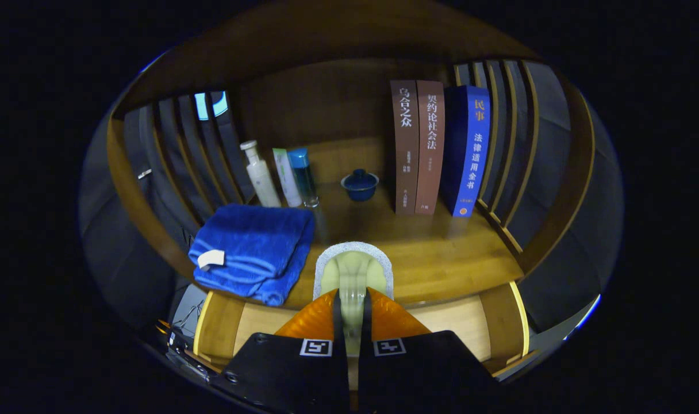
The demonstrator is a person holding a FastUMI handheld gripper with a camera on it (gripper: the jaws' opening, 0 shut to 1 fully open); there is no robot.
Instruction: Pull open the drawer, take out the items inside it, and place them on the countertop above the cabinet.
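My gripper point(352, 305) is shut on a pale green item with a grey speckled rim point(354, 267), which stands upright between the fingers. The item's far end is over the front edge of the wooden countertop point(441, 247); I cannot tell whether it touches the wood. Below the fingers lies the open drawer point(459, 322), with its light wood bottom bare on both sides of the fingers.
A folded blue towel point(252, 247) lies on the countertop left of the item and overhangs the edge. Behind it stand a white bottle point(260, 175), a tube point(285, 178) and a blue-capped bottle point(303, 178). A blue lidded cup point(360, 185) and three upright books point(436, 149) stand farther back. Slatted walls close both sides.
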